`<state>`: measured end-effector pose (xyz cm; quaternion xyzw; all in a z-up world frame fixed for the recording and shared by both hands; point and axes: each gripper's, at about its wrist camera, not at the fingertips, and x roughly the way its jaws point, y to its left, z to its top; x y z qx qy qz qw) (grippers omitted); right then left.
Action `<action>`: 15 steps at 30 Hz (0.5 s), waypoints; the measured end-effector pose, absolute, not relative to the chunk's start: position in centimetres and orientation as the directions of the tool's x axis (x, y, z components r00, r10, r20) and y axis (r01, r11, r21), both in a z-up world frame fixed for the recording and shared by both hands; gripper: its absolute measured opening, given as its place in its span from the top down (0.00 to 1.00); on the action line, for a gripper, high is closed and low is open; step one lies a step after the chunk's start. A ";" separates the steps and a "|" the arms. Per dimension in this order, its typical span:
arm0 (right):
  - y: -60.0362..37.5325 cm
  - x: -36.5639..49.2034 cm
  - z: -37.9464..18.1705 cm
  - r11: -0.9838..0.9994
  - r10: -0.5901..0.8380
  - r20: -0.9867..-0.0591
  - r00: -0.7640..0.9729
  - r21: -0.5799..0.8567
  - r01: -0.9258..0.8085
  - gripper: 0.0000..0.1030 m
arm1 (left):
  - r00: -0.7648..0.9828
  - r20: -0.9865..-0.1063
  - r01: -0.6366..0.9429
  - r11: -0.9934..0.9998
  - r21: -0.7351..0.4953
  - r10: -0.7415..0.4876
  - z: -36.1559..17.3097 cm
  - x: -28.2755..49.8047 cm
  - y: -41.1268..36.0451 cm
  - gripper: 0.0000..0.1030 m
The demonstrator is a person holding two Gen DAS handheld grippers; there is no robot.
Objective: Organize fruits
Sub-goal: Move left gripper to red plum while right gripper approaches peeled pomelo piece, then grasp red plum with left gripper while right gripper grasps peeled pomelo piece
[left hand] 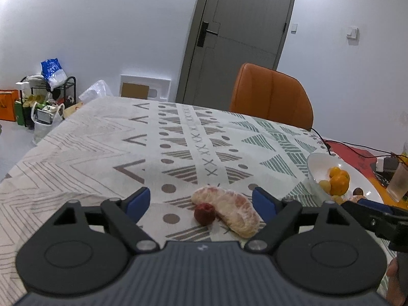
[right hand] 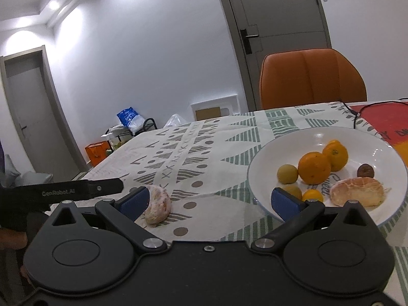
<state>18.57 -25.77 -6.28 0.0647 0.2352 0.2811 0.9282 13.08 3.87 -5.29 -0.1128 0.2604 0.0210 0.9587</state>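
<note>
A peeled pomelo segment [left hand: 229, 210] lies on the patterned tablecloth with a small red fruit [left hand: 204, 213] touching its left side. My left gripper [left hand: 201, 202] is open and empty, its blue fingers spread on either side of both. The segment also shows in the right wrist view [right hand: 158, 204], beside that gripper's left finger. A white bowl [right hand: 257, 168] holds two oranges [right hand: 314, 170], small yellow fruits [right hand: 287, 174], a dark round fruit [right hand: 365, 171] and a peeled citrus piece [right hand: 357, 195]. My right gripper [right hand: 209, 200] is open and empty, between segment and bowl.
An orange chair [right hand: 312, 79] stands at the table's far side. A black cable [left hand: 339, 144] crosses a red mat [right hand: 382, 119] at the right. A clear glass [left hand: 399, 185] stands past the bowl [left hand: 315, 176]. Bags and a rack [left hand: 46, 97] sit on the floor left.
</note>
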 end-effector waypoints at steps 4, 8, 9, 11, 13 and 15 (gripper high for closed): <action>-25.3 18.7 -6.4 0.835 0.549 -0.414 0.726 0.243 -0.494 0.00 | 0.857 -0.515 -0.093 0.971 -0.219 -0.034 -6.0 13.6 3.9 0.23; -25.0 18.9 -6.4 0.839 0.542 -0.427 0.724 0.231 -0.492 0.00 | 0.847 -0.529 -0.086 0.967 -0.238 -0.055 -6.8 14.2 3.9 0.28; -24.9 18.9 -6.4 0.840 0.540 -0.430 0.723 0.229 -0.491 0.00 | 0.845 -0.532 -0.084 0.967 -0.242 -0.060 -7.0 14.4 3.9 0.29; -24.7 19.0 -6.5 0.842 0.536 -0.437 0.722 0.225 -0.490 0.00 | 0.841 -0.537 -0.078 0.965 -0.249 -0.070 -7.3 14.6 3.9 0.30; -24.5 19.1 -6.6 0.843 0.534 -0.443 0.720 0.222 -0.489 0.00 | 0.834 -0.547 -0.077 0.965 -0.252 -0.077 -7.8 14.9 3.9 0.30; -24.2 19.3 -6.7 0.843 0.533 -0.450 0.716 0.219 -0.491 0.00 | 0.824 -0.560 -0.078 0.963 -0.257 -0.083 -8.3 15.2 4.0 0.31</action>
